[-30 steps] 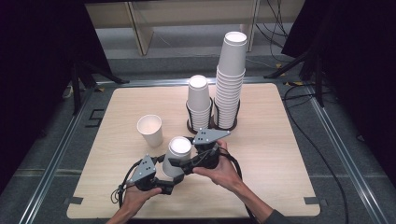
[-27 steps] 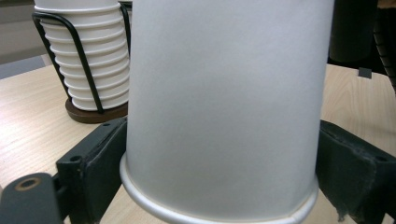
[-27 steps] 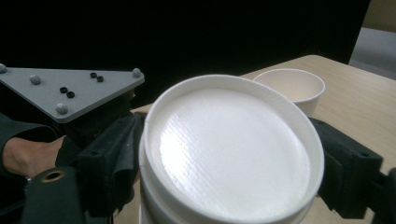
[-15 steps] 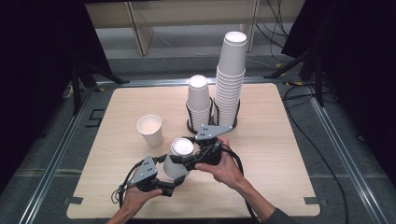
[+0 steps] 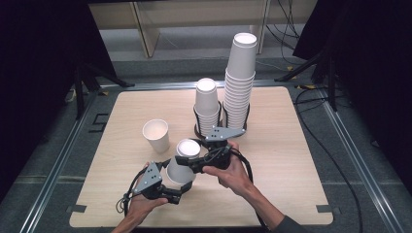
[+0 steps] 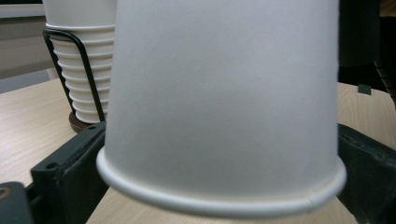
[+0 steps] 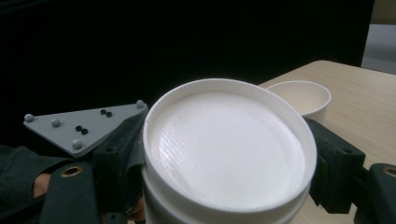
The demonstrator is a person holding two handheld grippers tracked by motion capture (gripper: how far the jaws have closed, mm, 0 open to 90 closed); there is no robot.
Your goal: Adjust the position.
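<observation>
So the upside-down paper cup (image 5: 183, 162) sits near the front middle of the desk (image 5: 291, 160), bottom up, and both grippers are at it. It actually looks like two nested cups: in the right gripper view there's a second rim just under the top one. The right gripper (image 5: 197, 161) comes in from the right and has its fingers (image 7: 334, 175) clamped on either side of the cup's upper end, so it's gripping the top one. The left gripper (image 5: 176, 191) is lower down by the wide rim, and its fingers (image 6: 65, 172) have just been opening. In the left gripper view they stand either side of the cup with the rim between them, spread wide, not pressing as far as I can tell.

Just beside it, to the left and a bit further back, a single paper cup (image 5: 156, 135) stands mouth up. Behind that are two stacks of upside-down cups in a black wire holder (image 5: 198, 127): a short stack (image 5: 207, 104) and a tall stack (image 5: 238, 80) right next to it.
</observation>
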